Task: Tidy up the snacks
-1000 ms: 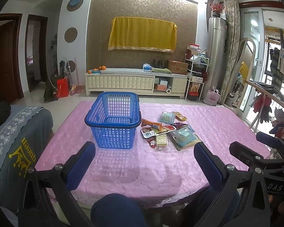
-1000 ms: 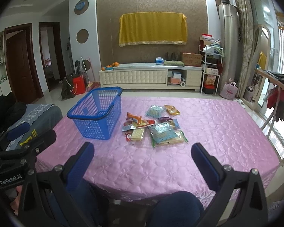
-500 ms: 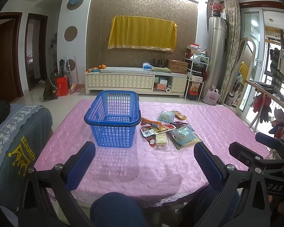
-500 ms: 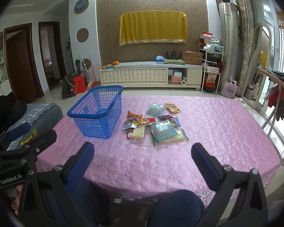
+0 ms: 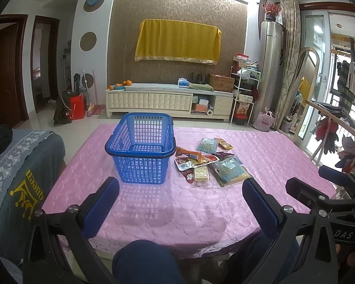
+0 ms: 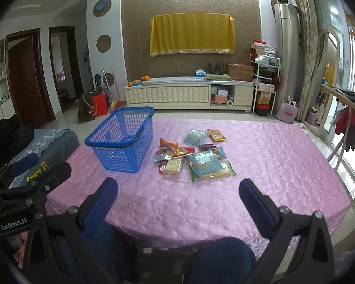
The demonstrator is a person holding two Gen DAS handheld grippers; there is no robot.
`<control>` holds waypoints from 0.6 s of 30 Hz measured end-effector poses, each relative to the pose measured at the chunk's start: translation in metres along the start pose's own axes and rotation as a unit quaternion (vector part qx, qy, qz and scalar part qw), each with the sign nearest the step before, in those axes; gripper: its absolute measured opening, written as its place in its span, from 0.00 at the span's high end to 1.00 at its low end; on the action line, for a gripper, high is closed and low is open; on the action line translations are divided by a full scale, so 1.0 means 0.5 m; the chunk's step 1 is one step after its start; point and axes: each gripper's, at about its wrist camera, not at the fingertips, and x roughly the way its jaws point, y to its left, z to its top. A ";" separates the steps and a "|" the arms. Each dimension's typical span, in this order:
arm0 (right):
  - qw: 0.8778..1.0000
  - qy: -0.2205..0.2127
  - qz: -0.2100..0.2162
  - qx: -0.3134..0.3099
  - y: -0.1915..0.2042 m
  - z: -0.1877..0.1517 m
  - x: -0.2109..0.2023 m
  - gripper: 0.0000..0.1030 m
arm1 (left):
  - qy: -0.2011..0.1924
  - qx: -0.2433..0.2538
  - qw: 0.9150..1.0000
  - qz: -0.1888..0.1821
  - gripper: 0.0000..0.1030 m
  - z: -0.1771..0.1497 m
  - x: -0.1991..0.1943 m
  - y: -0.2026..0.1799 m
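Table point(image 5: 260, 146) under pink quilted cloth. Grey cover point(image 5: 23, 179) at its left edge, yellow crown and "queen" print. Blue basket point(image 5: 142, 150) upright on table, left of middle. Snack packets point(image 5: 210, 163) heaped just beside basket's right; print too small to read. My left gripper point(image 5: 181, 201) marked "GenRobot.AI", my right gripper point(image 6: 178, 200) "DAS"; both jaws wide apart, holding nothing, near table's front edge.

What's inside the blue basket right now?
The blue basket looks empty: its mesh floor shows through in both views, though the near wall hides part of it. The snack packets lie beside it on the pink tablecloth.
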 end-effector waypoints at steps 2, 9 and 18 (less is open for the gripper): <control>1.000 0.000 0.001 0.000 0.000 0.001 0.000 0.00 | -0.001 0.001 1.000 0.000 0.00 0.000 0.001 0.000; 1.000 -0.001 0.002 -0.003 0.003 0.000 -0.003 0.00 | 0.000 -0.003 1.000 0.000 0.00 0.002 0.000 0.005; 1.000 0.000 0.002 -0.007 0.009 0.011 -0.005 0.00 | 0.002 -0.003 1.000 0.001 0.00 0.012 -0.001 0.005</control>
